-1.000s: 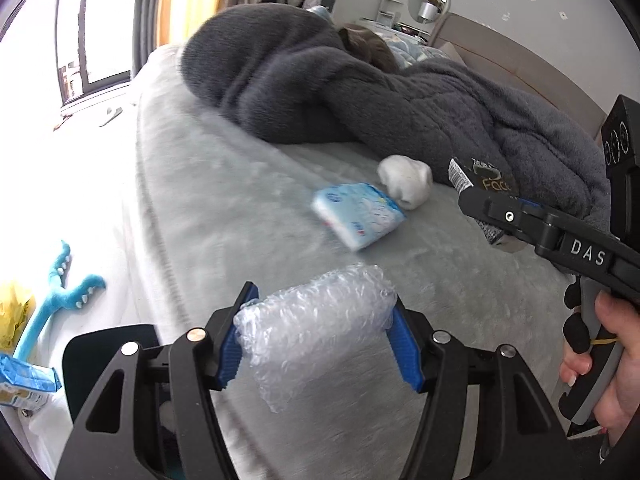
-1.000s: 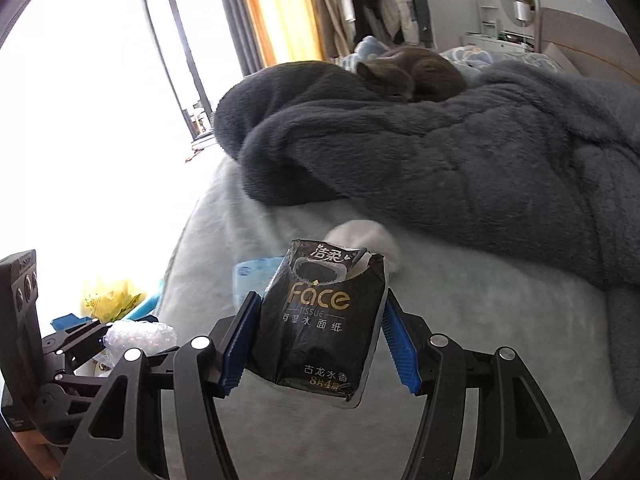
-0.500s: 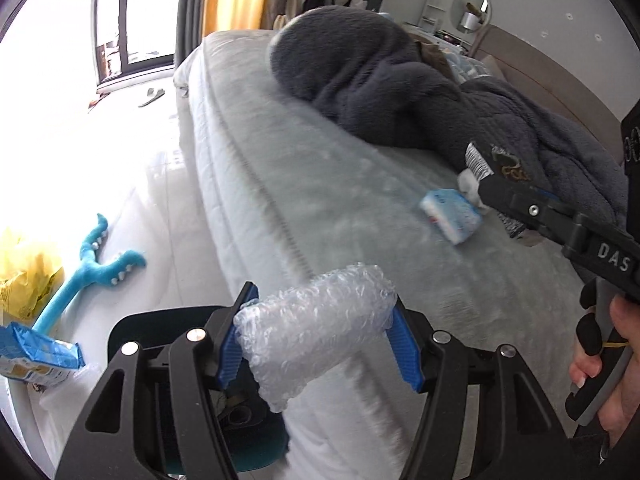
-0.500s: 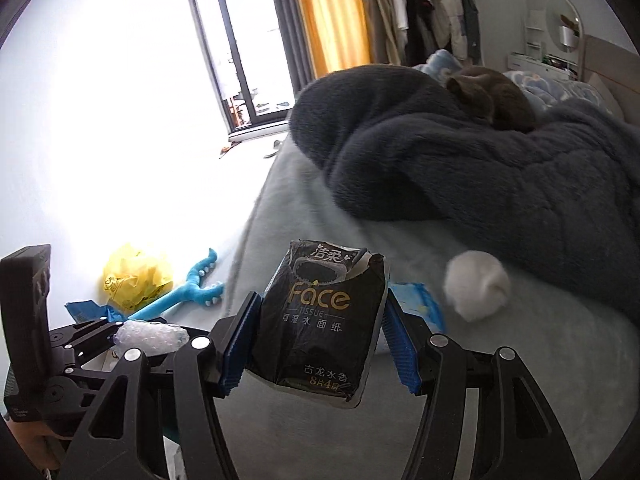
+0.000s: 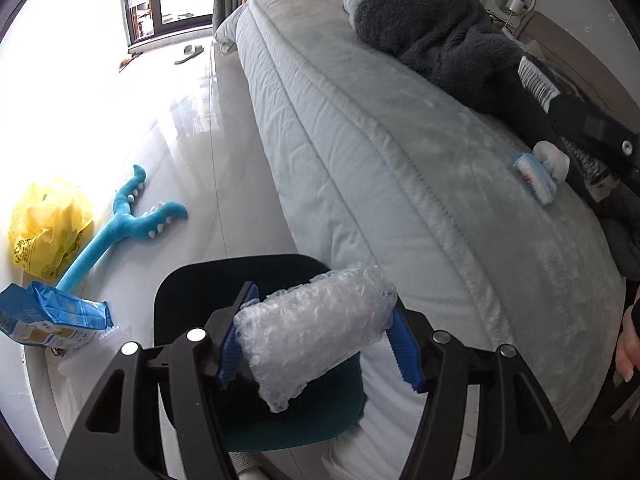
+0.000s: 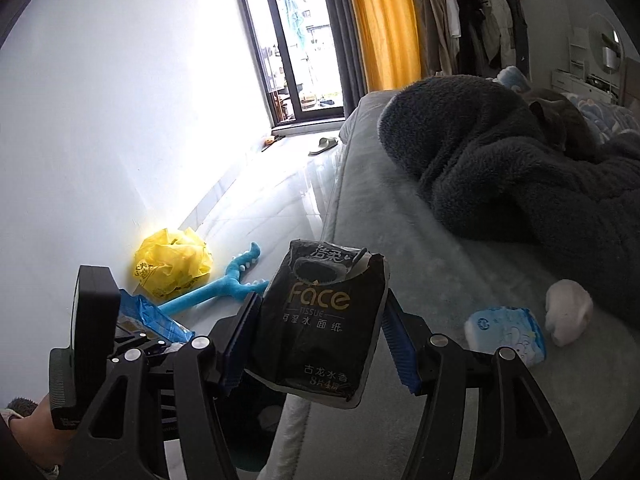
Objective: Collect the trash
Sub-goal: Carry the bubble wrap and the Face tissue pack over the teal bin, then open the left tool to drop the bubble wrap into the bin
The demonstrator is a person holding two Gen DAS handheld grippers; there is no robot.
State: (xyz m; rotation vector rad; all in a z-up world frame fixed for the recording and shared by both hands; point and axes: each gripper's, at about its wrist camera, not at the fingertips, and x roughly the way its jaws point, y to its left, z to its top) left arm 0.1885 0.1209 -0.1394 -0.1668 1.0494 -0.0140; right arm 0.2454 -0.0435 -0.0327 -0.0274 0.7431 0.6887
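Observation:
My left gripper point(image 5: 318, 336) is shut on a roll of clear bubble wrap point(image 5: 316, 328) and holds it above a dark teal bin point(image 5: 224, 284) that stands on the floor beside the bed. My right gripper point(image 6: 318, 338) is shut on a black "Face" tissue packet point(image 6: 320, 320) and holds it over the bed's edge. A blue-white tissue pack point(image 6: 506, 334) and a white crumpled wad point(image 6: 568, 312) lie on the bed; both also show in the left wrist view, the pack point(image 5: 534, 174) next to the wad point(image 5: 554, 158).
A grey-blue bed point(image 5: 400, 152) carries a dark fleece blanket point(image 6: 520, 172). On the white floor lie a yellow plastic bag point(image 5: 46, 224), a blue plush toy point(image 5: 120, 224), a blue wrapper point(image 5: 48, 320) and a slipper point(image 6: 324, 146). A wall stands at the left.
Both grippers have swung left, away from the bed and out over its edge. The teal bin has come into view under the left gripper. Both grips are unchanged.

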